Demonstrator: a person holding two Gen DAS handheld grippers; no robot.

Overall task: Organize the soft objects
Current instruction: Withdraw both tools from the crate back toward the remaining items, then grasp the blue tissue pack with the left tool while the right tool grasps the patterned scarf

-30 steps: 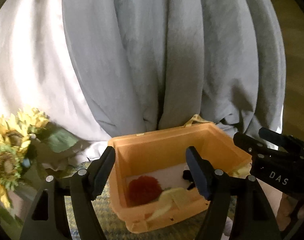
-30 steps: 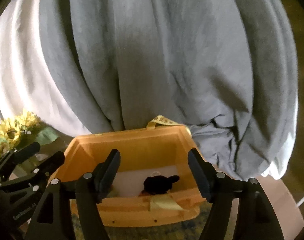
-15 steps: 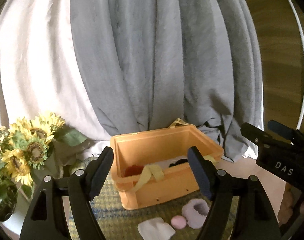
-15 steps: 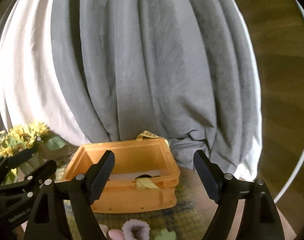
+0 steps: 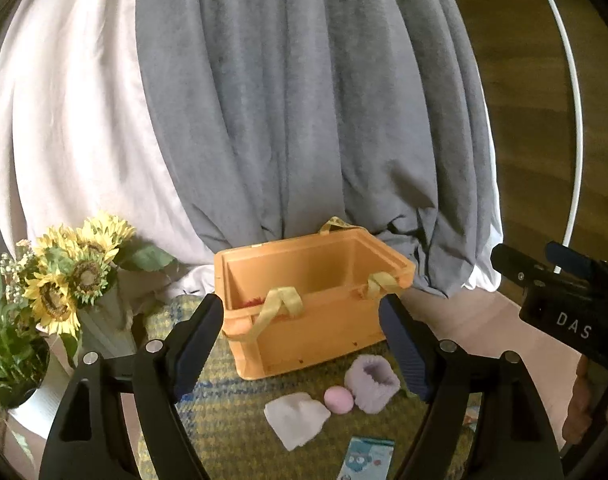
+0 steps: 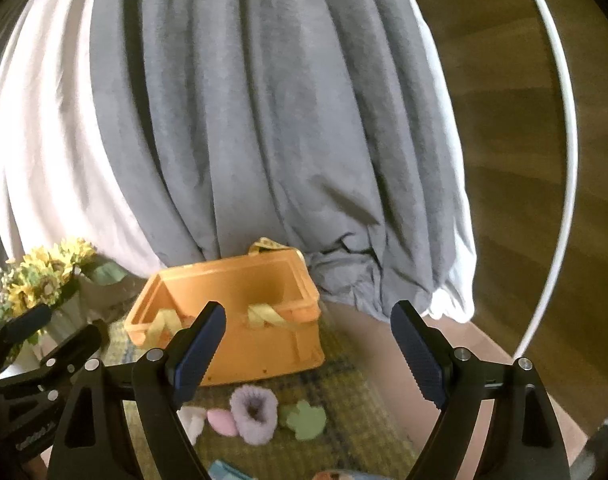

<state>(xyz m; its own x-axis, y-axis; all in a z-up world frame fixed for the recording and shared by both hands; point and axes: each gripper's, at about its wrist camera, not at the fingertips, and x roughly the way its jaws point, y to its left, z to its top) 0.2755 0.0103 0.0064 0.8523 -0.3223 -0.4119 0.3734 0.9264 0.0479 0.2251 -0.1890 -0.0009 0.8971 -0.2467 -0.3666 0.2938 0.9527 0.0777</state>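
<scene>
With both grippers clear of the orange bin point(image 5: 312, 304) & holding nothing, next step looks like another pick. Left gripper point(image 5: 304, 344): jaws spread, opening wider; right gripper point(image 6: 308, 348): same, nothing btwn pads. Loose items lie near side of bin on mat point(image 5: 231, 432): white cloth point(image 5: 295, 418), pink egg-shaped piece point(image 5: 338, 399), purple fuzzy cuff point(image 5: 371, 382), green piece point(image 6: 307, 420) to the right. Tip: take one item per gripper, come down fr above, pinch mid-bulk, not an edge; lift clear of bin rim & yellow straps point(image 5: 277, 306) before dropping.
</scene>
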